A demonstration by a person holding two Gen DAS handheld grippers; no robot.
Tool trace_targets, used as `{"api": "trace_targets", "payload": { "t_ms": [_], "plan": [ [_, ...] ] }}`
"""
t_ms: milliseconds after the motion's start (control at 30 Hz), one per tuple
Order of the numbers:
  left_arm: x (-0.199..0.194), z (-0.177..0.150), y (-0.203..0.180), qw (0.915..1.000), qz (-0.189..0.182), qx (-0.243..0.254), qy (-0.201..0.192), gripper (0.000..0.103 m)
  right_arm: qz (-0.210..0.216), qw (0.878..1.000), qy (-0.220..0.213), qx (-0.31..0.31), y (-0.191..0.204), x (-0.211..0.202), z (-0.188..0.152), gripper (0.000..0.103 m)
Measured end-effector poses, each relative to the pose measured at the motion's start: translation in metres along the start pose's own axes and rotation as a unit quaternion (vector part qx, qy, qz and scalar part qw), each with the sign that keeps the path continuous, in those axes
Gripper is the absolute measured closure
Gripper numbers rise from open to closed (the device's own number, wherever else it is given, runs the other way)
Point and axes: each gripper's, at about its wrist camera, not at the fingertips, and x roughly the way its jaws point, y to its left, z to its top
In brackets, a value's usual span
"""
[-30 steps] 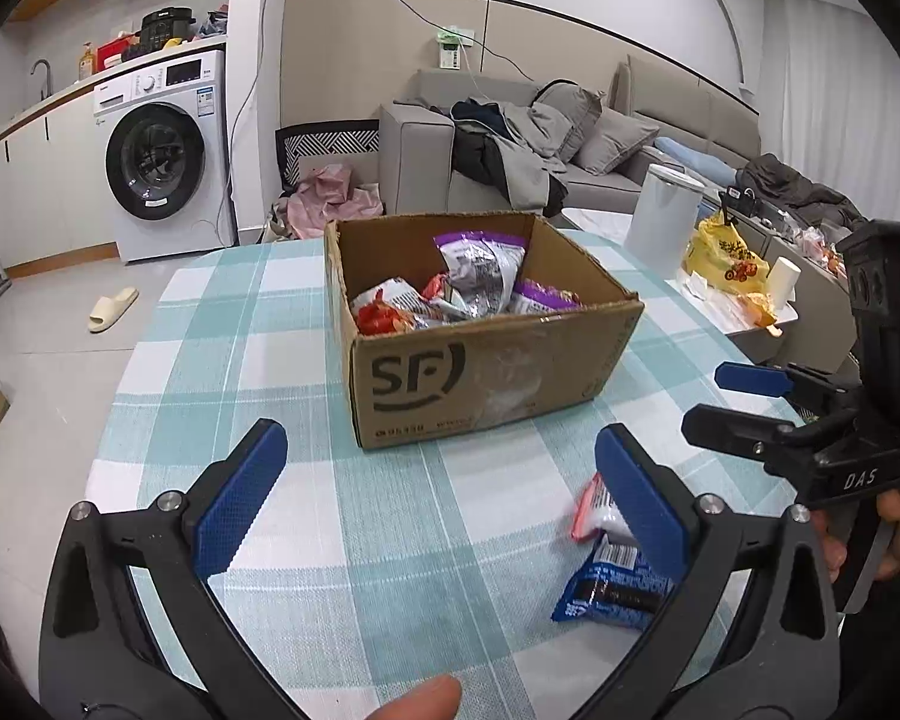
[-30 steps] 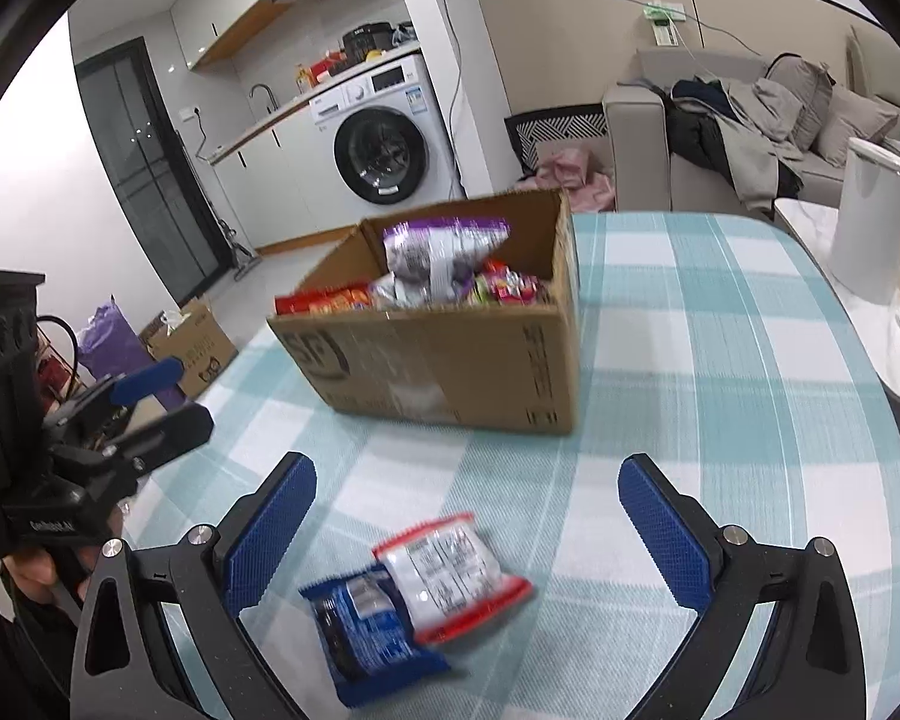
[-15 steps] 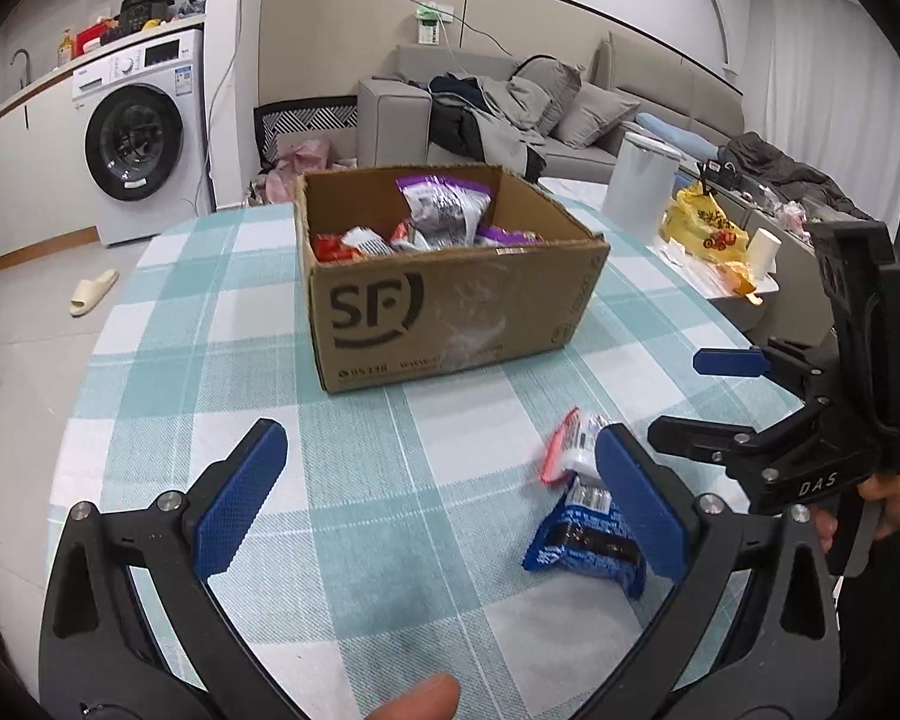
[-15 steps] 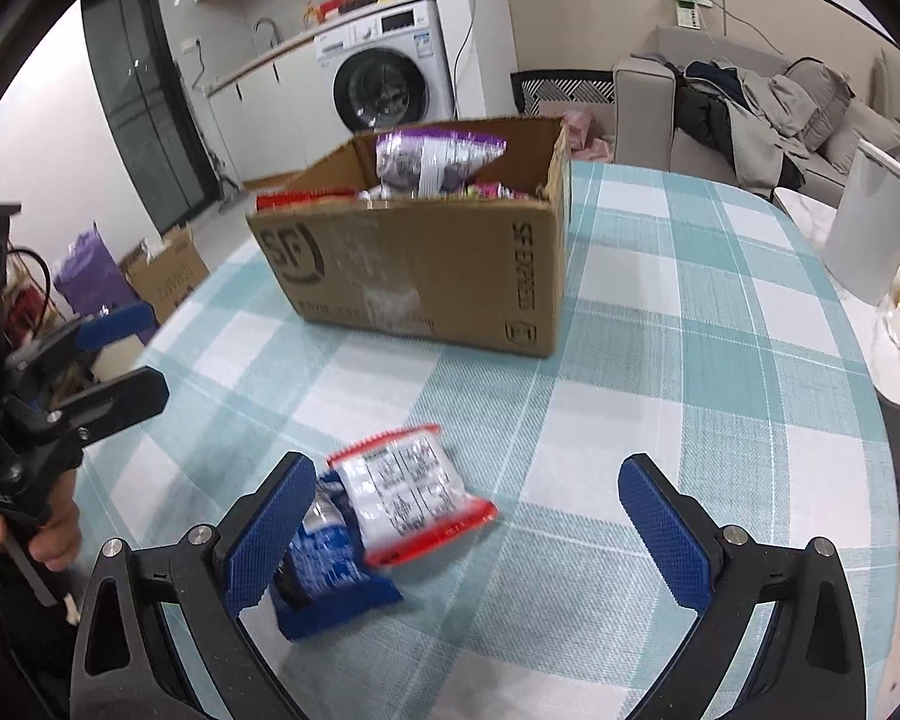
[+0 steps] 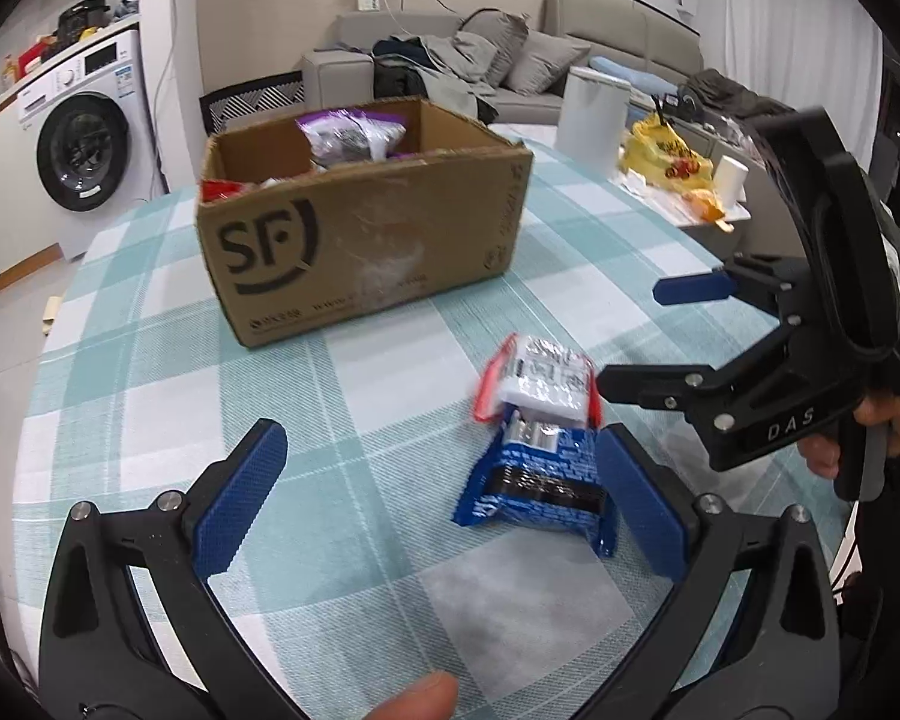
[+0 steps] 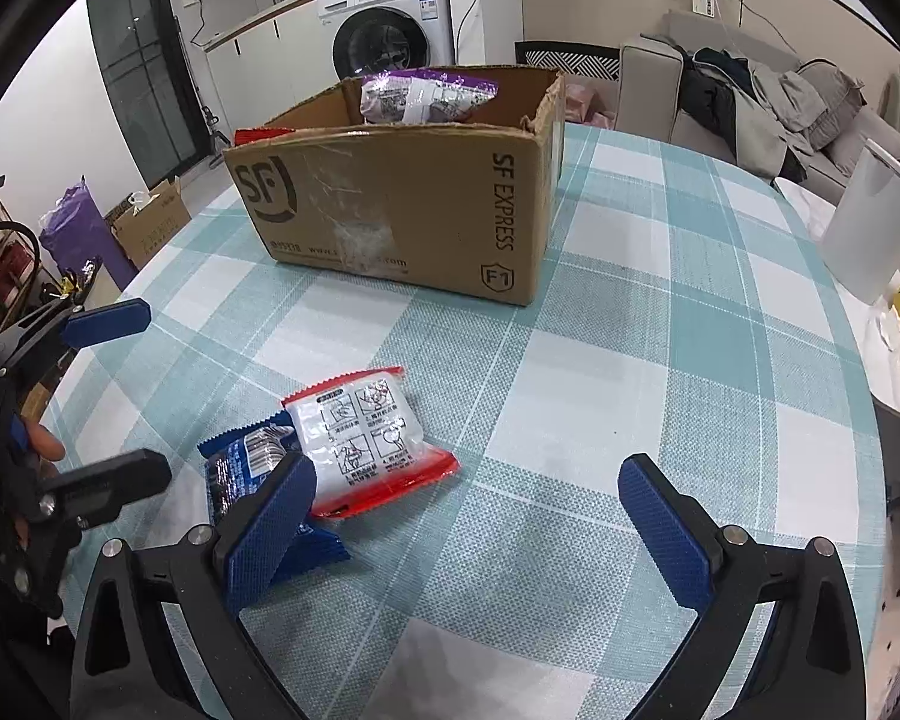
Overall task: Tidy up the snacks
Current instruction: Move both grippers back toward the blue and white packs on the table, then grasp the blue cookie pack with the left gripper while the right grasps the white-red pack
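Both my left gripper [image 5: 441,498] and right gripper [image 6: 465,519] were wide open and held nothing. The blue snack packet [image 5: 534,483] and red-edged snack packet [image 6: 369,441] lay overlapping on the bench [image 6: 660,372], near the SF cardboard box [image 6: 402,210].

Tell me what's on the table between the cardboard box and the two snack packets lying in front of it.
Nothing: only bare teal-and-white checked tablecloth lies between the brown cardboard box and the red-edged white packet overlapping the blue packet, clearest in the right wrist view.
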Motion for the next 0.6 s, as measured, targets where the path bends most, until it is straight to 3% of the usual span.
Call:
{"api": "trace_targets", "payload": {
  "t_ms": [300, 600],
  "plan": [
    [0.020, -0.010, -0.013, 0.9992, -0.013, 0.023, 0.030, 0.000, 0.006, 1.000, 0.021, -0.017, 0.009, 0.015, -0.005, 0.000],
    [0.036, -0.017, -0.014, 0.9976, -0.002, 0.038, 0.058, 0.001, 0.000, 0.999, 0.029, -0.020, 0.019, 0.031, -0.005, 0.000]
  ]
}}
